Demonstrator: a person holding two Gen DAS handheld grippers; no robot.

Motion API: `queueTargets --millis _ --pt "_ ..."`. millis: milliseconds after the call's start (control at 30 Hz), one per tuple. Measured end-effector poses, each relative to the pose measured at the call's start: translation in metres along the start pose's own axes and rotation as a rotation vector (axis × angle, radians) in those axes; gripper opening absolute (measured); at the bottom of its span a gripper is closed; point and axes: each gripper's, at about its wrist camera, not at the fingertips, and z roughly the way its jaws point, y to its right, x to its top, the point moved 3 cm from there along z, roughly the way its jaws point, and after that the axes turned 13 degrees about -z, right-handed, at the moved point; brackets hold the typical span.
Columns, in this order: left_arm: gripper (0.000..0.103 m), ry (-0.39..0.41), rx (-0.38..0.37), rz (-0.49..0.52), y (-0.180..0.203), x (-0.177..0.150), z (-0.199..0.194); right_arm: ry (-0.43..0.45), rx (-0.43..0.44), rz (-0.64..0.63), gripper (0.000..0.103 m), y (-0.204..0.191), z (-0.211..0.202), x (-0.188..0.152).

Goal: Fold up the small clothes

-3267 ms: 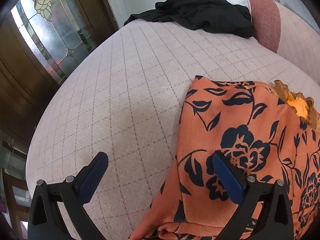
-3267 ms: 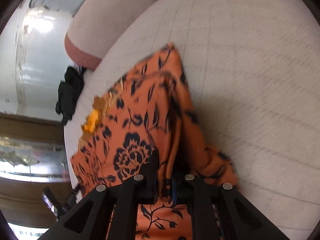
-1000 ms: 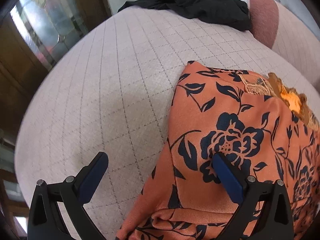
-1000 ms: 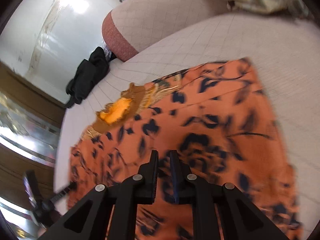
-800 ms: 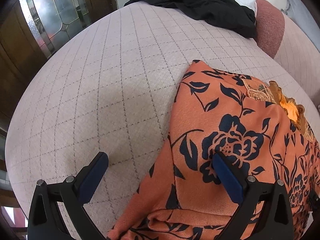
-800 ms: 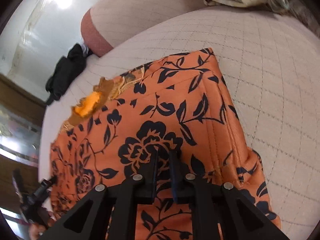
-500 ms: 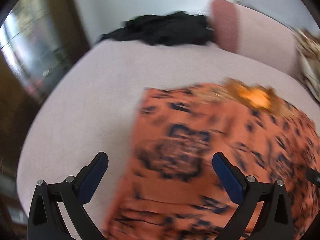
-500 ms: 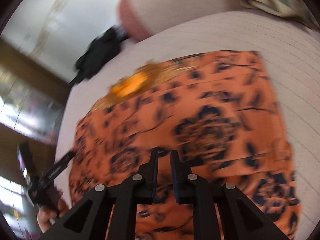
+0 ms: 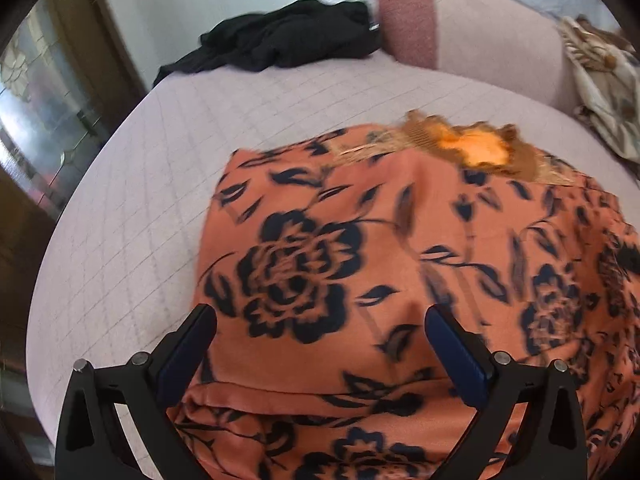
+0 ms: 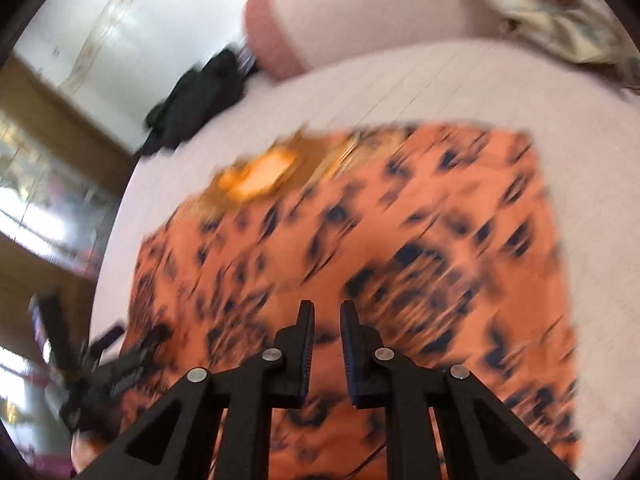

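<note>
An orange garment with a dark floral print (image 9: 400,264) is seen lying spread on a pale quilted bed (image 9: 132,208), folded into a rough rectangle with a doubled edge nearest the camera. A gold embroidered neckline (image 9: 472,148) is seen at its far edge.

In the left wrist view, the left tool (image 9: 320,328) is held above the near part of the garment with its blue-padded fingers (image 9: 188,344) spread wide; nothing is pinched between them, and whether they touch the cloth cannot be told.

In the right wrist view, which is blurred, the right tool (image 10: 326,344) is shown over the garment with its fingers drawn nearly together, a narrow gap left between the pads and no cloth seen in that gap. The left tool and part of a hand (image 10: 86,432) are glimpsed at the lower left edge of that view, at the garment's side.

A crumpled black garment (image 9: 288,40) is seen at the far side of the bed, beside a pink bolster (image 9: 408,20). A pale patterned cloth (image 9: 600,80) is seen at the far right, well apart from the orange garment
</note>
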Motion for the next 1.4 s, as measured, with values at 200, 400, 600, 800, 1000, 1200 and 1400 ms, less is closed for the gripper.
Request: queueTargets --millis 200,400,600,800,1000,1200,1400 --pt "0.103 -0.028 0.027 0.113 0.032 -0.017 0.007 0.013 -0.226 0.035 0.017 0.061 0.019 0.018" --pt "0.103 -0.041 0.009 0.041 0.022 -0.012 0.004 0.037 -0.162 0.010 0.018 0.041 0.006 0.025" --pt "0.103 0.023 0.050 0.038 0.015 -0.010 -0.013 0.039 -0.059 -0.154 0.018 -0.020 0.011 0.028" --pt "0.103 -0.017 0.054 0.056 0.018 -0.013 0.008 0.018 -0.082 -0.191 0.019 -0.034 0.050 0.035" --pt "0.103 -0.027 0.033 0.043 0.015 -0.010 0.010 0.017 -0.068 -0.171 0.019 -0.035 0.065 0.062" --pt "0.103 -0.026 0.033 0.043 0.015 -0.010 0.010 0.025 -0.103 -0.137 0.019 -0.031 0.040 0.060" --pt "0.103 -0.030 0.033 0.032 0.014 -0.010 0.010 -0.045 -0.323 -0.085 0.019 -0.003 0.008 0.032"
